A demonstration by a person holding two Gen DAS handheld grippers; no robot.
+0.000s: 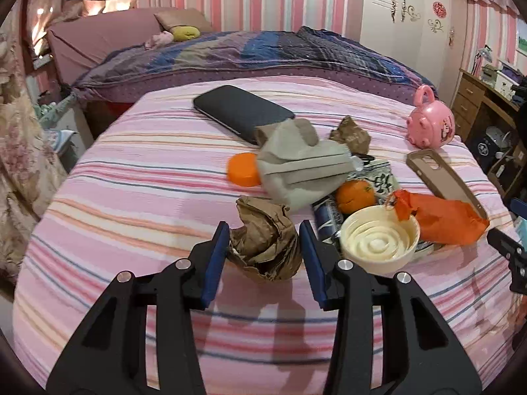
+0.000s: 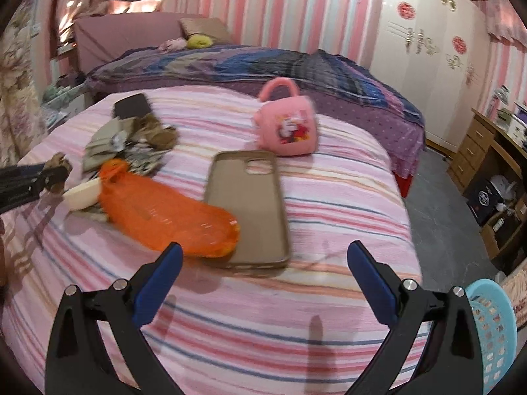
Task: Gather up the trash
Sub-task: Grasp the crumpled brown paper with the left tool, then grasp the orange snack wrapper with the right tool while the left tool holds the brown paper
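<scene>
The left hand-held gripper (image 1: 263,230) pinches a crumpled brown paper ball (image 1: 263,240) near the bed's (image 1: 131,197) front edge. The right hand-held gripper (image 2: 265,253) gapes wide, empty; only its view shows a blue basket (image 2: 494,322) beside the bed.

We see warm, even indoor light; daylight glares through the curtains (image 1: 49,16) at upper left. Soft shadows fall toward us on the bedspread (image 1: 131,171). The right wrist view is motion-blurred; fisheye bending and dark vignetting ring both frames.
</scene>
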